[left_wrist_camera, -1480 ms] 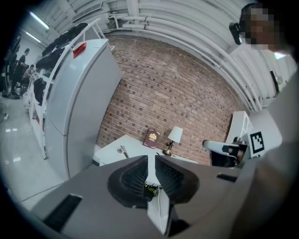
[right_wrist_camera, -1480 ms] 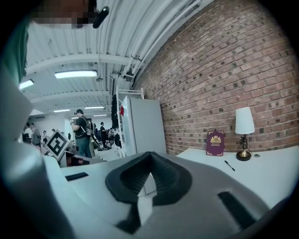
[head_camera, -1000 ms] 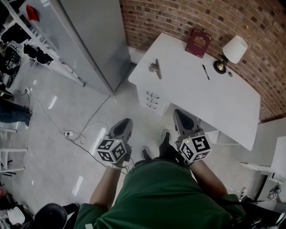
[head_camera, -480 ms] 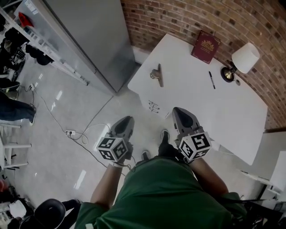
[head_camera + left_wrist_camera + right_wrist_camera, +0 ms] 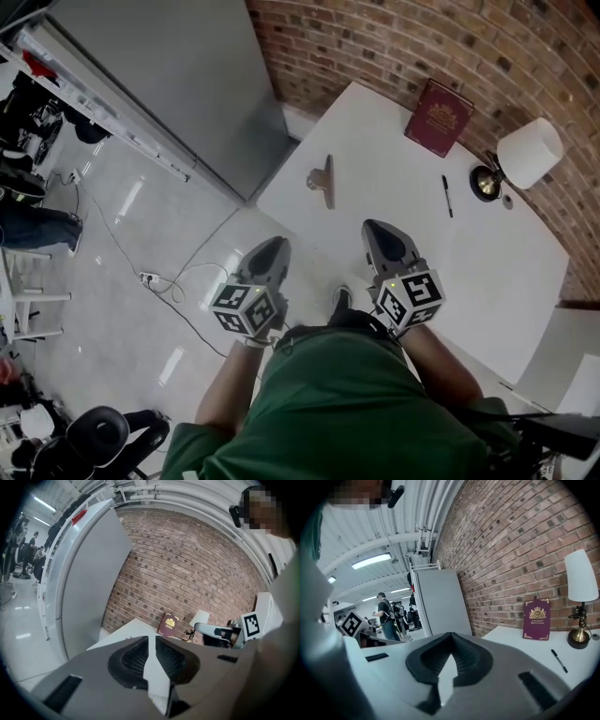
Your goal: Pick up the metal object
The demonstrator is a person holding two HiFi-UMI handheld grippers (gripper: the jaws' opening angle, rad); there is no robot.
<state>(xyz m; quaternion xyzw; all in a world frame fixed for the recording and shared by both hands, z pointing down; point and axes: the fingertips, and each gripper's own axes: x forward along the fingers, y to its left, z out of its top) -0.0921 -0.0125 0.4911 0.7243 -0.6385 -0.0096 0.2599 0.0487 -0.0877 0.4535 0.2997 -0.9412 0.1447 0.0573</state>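
The metal object (image 5: 322, 179), a long clip-like piece, lies near the left corner of the white table (image 5: 394, 202). My left gripper (image 5: 270, 247) hangs over the floor just short of the table's front edge. A narrow slit shows between its jaws (image 5: 152, 638), with nothing in it. My right gripper (image 5: 376, 228) reaches over the table's front edge, to the right of the metal object and nearer me. Its jaw tips meet (image 5: 451, 634) and hold nothing. Neither gripper touches the metal object.
A maroon book (image 5: 439, 115), a black pen (image 5: 446, 195) and a white-shaded lamp (image 5: 525, 157) sit toward the brick wall. A tall grey cabinet (image 5: 178, 66) stands left of the table. A power strip with cable (image 5: 147, 278) lies on the floor.
Both grippers and the person have moved forward toward the table; the right gripper now reaches over its front edge. The jaws look the same as before.
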